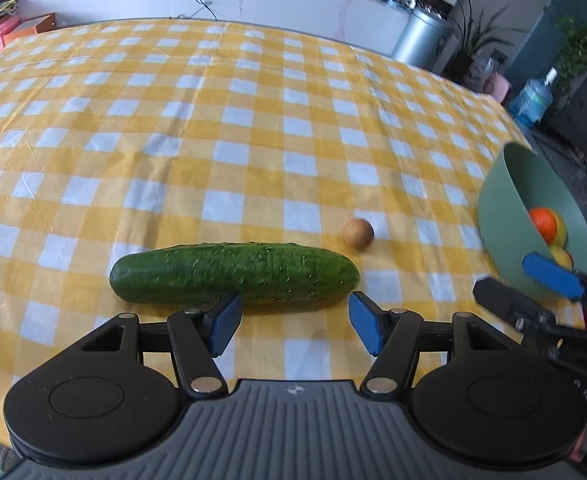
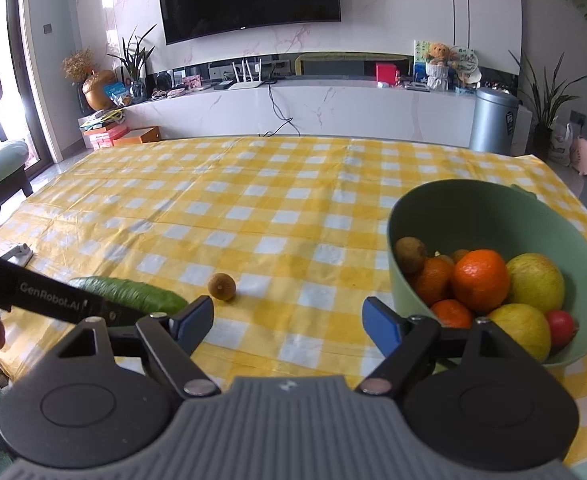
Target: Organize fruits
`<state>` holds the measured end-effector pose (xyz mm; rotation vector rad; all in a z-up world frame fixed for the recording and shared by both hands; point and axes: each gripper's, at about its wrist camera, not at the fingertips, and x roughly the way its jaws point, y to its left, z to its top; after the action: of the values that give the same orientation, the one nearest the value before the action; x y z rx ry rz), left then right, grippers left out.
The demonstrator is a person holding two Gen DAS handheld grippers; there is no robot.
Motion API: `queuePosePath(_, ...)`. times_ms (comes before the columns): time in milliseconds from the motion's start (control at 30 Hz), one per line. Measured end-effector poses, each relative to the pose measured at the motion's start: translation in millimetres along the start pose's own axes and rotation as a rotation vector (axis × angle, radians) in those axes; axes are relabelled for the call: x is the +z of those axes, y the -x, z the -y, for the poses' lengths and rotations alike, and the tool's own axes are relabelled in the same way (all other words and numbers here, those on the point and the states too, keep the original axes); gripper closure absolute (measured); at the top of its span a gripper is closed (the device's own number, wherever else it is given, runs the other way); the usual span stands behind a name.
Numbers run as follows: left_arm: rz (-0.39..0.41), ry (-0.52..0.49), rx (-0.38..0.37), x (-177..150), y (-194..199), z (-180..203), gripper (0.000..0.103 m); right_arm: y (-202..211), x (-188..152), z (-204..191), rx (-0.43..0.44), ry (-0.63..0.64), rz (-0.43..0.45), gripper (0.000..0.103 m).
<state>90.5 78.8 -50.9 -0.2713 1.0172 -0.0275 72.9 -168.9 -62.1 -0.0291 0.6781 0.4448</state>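
My left claw [image 1: 293, 320] hangs over the yellow-and-white checked tablecloth [image 1: 253, 128] with its jaws wide apart and nothing between them; its blue ribbed pads [image 1: 223, 326] sit just in front of the cucumber [image 1: 233, 274], which lies crosswise on the cloth. The cucumber is long, dark green and bumpy, with rounded ends. Just beyond its right end, apart from it, rests a small round brownish fruit [image 1: 358, 233] with a dull, rough-looking skin.

My right claw [image 2: 289, 322] is open too and holds nothing. In its view the left claw's black arm crosses in front of the cucumber's near end and hides part of it. To the right stands a smooth pale green bowl [image 2: 473, 208], deep and round, tilted in the fisheye picture. Inside it lie glossy oranges [image 2: 479, 280], two yellow-green fruits [image 2: 535, 282], a small red one [image 2: 560, 326] and another brown fruit [image 2: 410, 254] against the wall. My right finger overlaps the bowl's near wall.

Beyond the table stand a white marble-patterned cabinet [image 2: 313, 108] and a metal bin [image 2: 493, 120].
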Motion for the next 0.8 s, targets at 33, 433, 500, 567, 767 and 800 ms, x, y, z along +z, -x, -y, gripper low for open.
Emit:
queuePosePath(33,0.008,0.013,-0.007,0.9,0.0,-2.0,0.03,-1.4,0.3,-0.7,0.006,-0.001,-0.003,0.025)
queuePosePath(433,0.123,0.29,-0.092,10.6,2.2,-26.3,0.028,-41.0,9.6,-13.5,0.055,-0.031,-0.071,0.054)
queuePosePath(500,0.143,0.317,-0.093,12.9,1.5,-27.5,0.028,-48.6,10.5,-14.9,0.066,-0.047,-0.076,0.058)
queuePosePath(567,0.155,0.301,-0.084,16.5,0.2,-25.3,0.028,-56.1,11.3,-16.0,0.071,-0.06,-0.081,0.059)
queuePosePath(767,0.184,0.222,-0.05,25.2,-5.3,-16.9,0.028,-70.8,14.9,-15.9,0.076,-0.085,-0.081,0.067)
queuePosePath(800,0.189,0.218,-0.05,26.4,-6.3,-17.1,0.028,-72.6,14.9,-16.2,0.078,-0.085,-0.084,0.067)
